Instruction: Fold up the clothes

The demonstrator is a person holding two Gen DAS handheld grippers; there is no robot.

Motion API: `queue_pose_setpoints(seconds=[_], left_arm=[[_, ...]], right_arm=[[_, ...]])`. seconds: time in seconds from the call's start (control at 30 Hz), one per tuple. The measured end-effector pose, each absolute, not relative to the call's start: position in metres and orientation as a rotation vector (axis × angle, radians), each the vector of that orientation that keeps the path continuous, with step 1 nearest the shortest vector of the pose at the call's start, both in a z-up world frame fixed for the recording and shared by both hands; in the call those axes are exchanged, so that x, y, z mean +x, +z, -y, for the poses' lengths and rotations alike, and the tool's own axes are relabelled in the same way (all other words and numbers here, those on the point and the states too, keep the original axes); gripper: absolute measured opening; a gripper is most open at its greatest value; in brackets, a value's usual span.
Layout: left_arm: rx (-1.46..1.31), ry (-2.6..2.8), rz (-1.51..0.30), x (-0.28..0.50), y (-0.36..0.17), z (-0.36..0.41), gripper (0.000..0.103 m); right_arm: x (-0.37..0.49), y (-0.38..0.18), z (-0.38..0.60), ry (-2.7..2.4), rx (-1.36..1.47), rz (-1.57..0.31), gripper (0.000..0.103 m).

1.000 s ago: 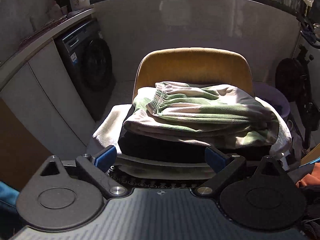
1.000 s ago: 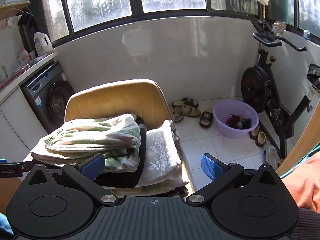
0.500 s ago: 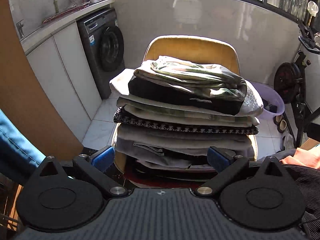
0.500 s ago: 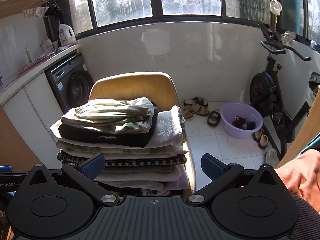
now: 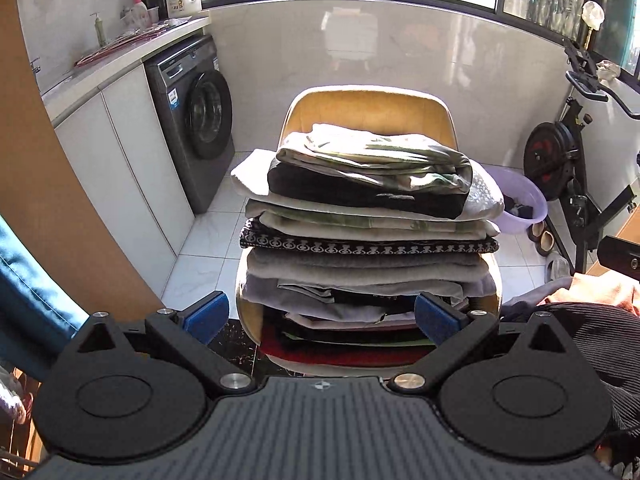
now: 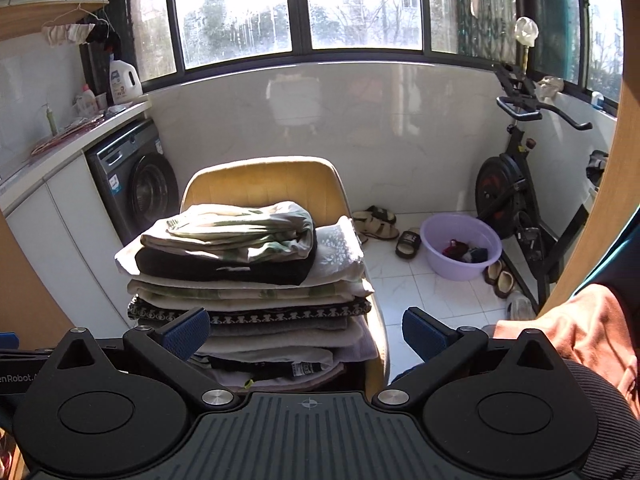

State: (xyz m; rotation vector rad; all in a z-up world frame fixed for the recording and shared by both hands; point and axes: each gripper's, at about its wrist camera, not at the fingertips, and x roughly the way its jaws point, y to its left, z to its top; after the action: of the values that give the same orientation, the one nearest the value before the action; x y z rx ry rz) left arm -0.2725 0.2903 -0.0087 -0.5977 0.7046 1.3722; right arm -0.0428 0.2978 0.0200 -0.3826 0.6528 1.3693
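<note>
A tall stack of folded clothes (image 5: 368, 248) rests on a yellow chair (image 5: 368, 110); in the right wrist view the stack (image 6: 248, 276) sits left of centre on the chair (image 6: 264, 184). On top lies a green-and-cream folded garment (image 5: 376, 160), also seen as the top garment (image 6: 240, 232). My left gripper (image 5: 322, 316) is open, held back from the stack with nothing between its blue pads. My right gripper (image 6: 306, 332) is open too, empty, to the right of and short of the stack. An orange cloth (image 6: 580, 324) lies at the right edge over a dark ribbed fabric.
A washing machine (image 5: 196, 120) stands under a counter at the left. A purple basin (image 6: 460, 246) with dark items, several slippers (image 6: 380, 224) and an exercise bike (image 6: 516, 184) occupy the tiled floor at the right. A wooden panel (image 5: 44, 200) borders the left.
Both grippers have drawn back and away from the stack, so the whole pile and chair now show. The green-and-cream garment stays on top. Both stay open.
</note>
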Motion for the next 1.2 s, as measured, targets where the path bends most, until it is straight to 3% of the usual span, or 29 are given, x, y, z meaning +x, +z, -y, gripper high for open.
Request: queue_pose_setpoints(seconds=[0.57, 1.2], left_arm=[[-0.609, 1.268, -0.792, -0.344, -0.026, -0.247, 0.102], [-0.655, 1.273, -0.793, -0.327, -0.026, -0.19, 0.102]], right_arm=[[-0.149, 0.008, -0.212, 1.244, -0.412, -0.683, 0.102], [-0.166, -0.012, -0.135, 1.212, -0.492, -0.626, 0.102]])
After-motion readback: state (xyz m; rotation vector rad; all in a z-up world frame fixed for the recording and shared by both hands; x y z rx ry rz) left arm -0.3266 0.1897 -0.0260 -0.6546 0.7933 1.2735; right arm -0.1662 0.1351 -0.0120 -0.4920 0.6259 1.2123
